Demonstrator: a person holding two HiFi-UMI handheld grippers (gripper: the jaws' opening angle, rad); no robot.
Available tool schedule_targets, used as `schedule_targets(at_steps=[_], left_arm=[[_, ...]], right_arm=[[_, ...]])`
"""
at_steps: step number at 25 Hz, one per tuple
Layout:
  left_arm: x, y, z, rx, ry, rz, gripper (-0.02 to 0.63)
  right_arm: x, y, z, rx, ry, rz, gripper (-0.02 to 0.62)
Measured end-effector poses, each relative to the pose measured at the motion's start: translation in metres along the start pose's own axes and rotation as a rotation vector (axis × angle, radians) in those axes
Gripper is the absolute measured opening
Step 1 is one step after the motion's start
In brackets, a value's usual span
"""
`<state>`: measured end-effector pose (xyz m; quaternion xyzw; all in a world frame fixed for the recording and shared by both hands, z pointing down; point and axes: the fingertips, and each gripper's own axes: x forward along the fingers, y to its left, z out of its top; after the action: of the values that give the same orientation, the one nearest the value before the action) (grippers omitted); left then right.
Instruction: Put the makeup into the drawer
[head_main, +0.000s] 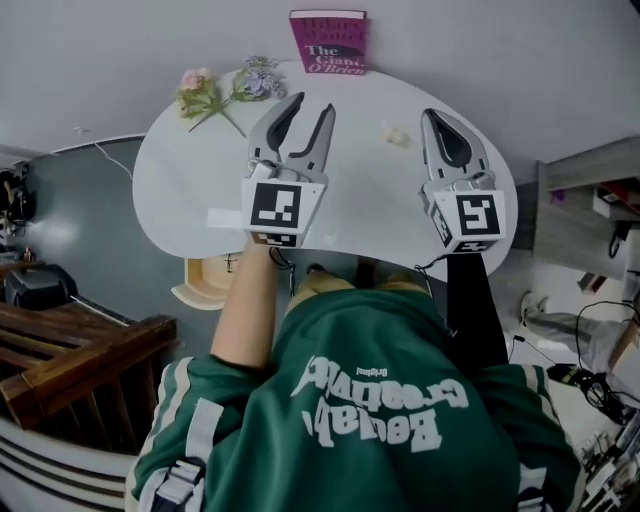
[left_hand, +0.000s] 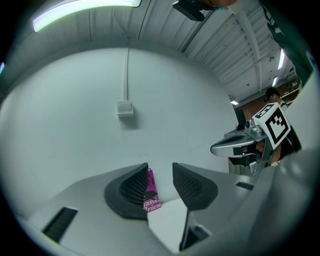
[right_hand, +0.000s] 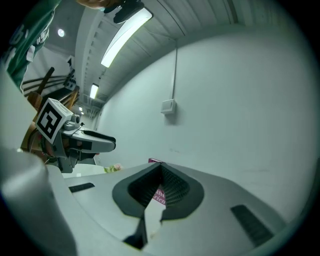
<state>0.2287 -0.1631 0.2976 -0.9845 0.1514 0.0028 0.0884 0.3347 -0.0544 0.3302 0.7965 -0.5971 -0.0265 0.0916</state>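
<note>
A small pale object (head_main: 397, 135), possibly the makeup, lies on the white oval table (head_main: 190, 180), toward its far right part. My left gripper (head_main: 313, 103) hovers over the table's middle, left of that object; its jaws stand open with nothing between them (left_hand: 160, 167). My right gripper (head_main: 432, 115) is just right of the pale object, and its jaws meet at the tips, shut on nothing (right_hand: 161, 166). Both point level toward the back wall. No drawer can be made out for certain.
A magenta book (head_main: 329, 42) stands against the wall at the table's far edge. Artificial flowers (head_main: 225, 90) lie at the far left. A beige wooden piece (head_main: 205, 283) shows below the table's near edge. Dark wooden furniture (head_main: 80, 350) stands at the left.
</note>
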Motion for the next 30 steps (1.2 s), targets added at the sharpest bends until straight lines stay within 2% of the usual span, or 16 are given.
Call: schedule_targets(at_steps=[6,10,13,17,25,30], left_arm=[[0.039,-0.046,-0.015,-0.023,0.015,-0.084,0.149],[0.056,-0.062,-0.024,-0.021,0.036,-0.122,0.149],[0.069,-0.076,-0.042,0.005,0.092,-0.177,0.147],[0.086,-0.111,-0.085,0.106,0.215,-0.338,0.147],[0.112,-0.163,-0.183,0.405,0.464,-0.672,0.201],[0.120,-0.179,-0.241,0.532,0.603,-0.816,0.212]], right_arm=[[-0.023,-0.053,-0.016,0.004,0.019,-0.090,0.009],[-0.030,-0.066,-0.029,0.003,0.044,-0.103,0.009],[-0.033,-0.076,-0.038,-0.001,0.051,-0.110,0.009],[-0.037,-0.087,-0.046,0.019,0.082,-0.132,0.009],[-0.048,-0.110,-0.067,0.023,0.116,-0.164,0.009],[-0.060,-0.126,-0.080,0.031,0.139,-0.198,0.009]])
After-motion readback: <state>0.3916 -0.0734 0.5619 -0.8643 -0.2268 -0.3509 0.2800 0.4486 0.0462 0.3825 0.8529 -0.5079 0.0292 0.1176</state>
